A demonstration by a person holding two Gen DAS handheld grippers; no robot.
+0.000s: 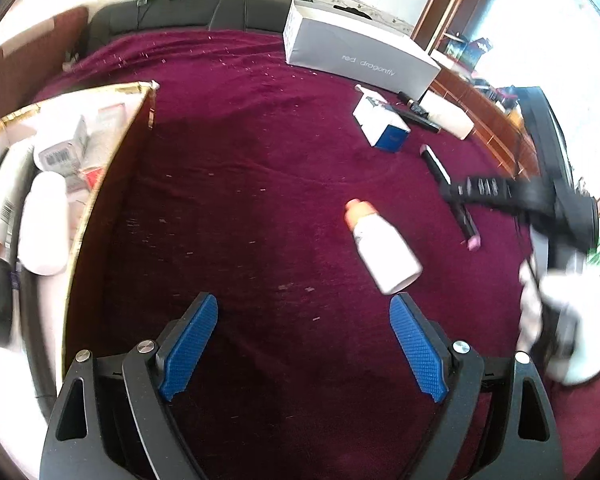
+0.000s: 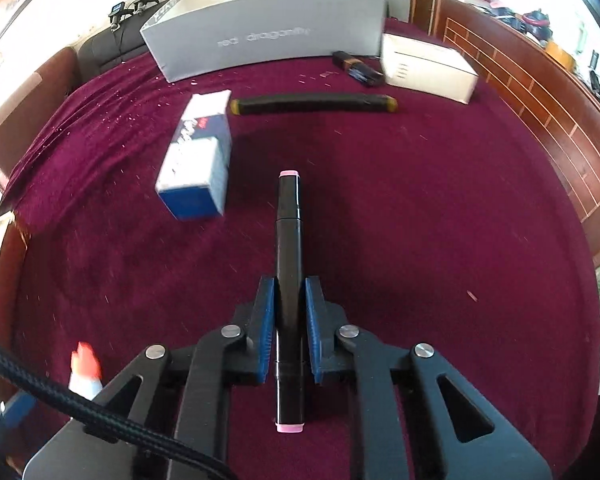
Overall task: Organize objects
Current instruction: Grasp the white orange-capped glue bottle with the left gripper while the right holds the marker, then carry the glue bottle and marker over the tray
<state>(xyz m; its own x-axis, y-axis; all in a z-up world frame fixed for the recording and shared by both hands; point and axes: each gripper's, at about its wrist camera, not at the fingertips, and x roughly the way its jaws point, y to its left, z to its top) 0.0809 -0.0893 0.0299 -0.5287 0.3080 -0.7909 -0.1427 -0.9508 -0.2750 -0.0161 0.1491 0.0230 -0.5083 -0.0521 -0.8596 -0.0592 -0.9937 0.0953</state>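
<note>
Black marker (image 2: 288, 264) clamped in right gripper (image 2: 290, 308) jaws — left gripper (image 1: 304, 324) jaws apart.

Two markers (image 2: 288, 280), one bottle (image 1: 382, 250), three boxes (image 2: 198, 160)

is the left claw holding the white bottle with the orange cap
No, the left claw stands open with nothing between its blue pads, while the white bottle lies apart on the maroon cloth ahead of it.

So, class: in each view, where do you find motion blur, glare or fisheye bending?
Left wrist view: right gripper and gloved hand smeared, window blown out. Right wrist view: marker sharp, blue-and-white box blurred, cabinet curved.
</note>
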